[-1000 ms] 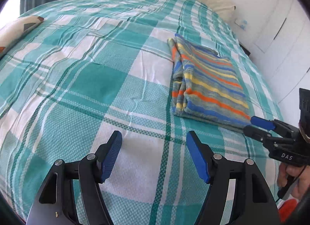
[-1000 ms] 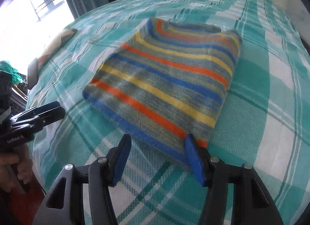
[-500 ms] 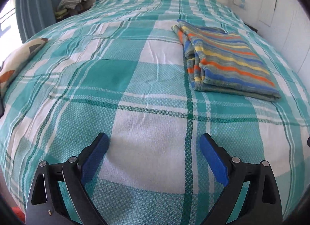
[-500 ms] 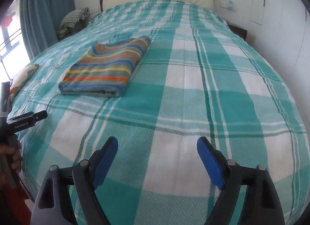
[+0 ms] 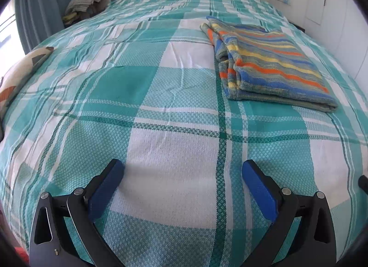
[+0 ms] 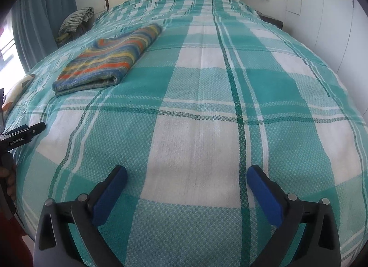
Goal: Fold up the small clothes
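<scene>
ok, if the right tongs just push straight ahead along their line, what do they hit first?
Probably bare bedspread. The right tongs point down at a white check, jaws open and empty. The folded striped sweater lies well off to the left.

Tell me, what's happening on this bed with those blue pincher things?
A person is folding small clothes with a gripper in each hand. The striped garment lies folded on the green checked bedspread, and nothing touches it. The left gripper and the right gripper have both just been opening, with nothing between their jaws, and are held over bare bedspread, apart from the garment.
</scene>
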`<act>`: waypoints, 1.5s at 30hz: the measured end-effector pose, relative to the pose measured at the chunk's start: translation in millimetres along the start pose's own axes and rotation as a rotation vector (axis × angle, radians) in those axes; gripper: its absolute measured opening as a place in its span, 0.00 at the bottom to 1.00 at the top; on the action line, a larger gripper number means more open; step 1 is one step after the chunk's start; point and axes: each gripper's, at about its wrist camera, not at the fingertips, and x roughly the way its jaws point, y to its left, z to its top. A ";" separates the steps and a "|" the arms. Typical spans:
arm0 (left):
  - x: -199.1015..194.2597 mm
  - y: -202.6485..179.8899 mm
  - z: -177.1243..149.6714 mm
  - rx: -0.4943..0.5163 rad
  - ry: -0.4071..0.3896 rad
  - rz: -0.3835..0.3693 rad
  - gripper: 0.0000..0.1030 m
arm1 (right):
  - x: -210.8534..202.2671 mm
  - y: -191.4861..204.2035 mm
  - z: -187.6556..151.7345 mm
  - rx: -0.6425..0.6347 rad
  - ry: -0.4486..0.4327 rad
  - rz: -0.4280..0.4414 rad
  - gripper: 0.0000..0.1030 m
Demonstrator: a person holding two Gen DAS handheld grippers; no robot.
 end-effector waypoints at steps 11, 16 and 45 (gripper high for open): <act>37.8 -20.3 143.4 -0.049 0.029 -0.296 0.93 | 16.9 -9.0 99.9 0.175 -0.014 0.258 0.99; 101.1 -27.4 164.8 0.012 0.151 -0.197 0.93 | 85.0 10.8 188.7 0.183 0.017 0.408 0.92; -30.1 -39.4 75.9 0.148 0.037 -0.054 0.87 | 42.1 -4.5 147.8 0.020 0.168 0.139 0.82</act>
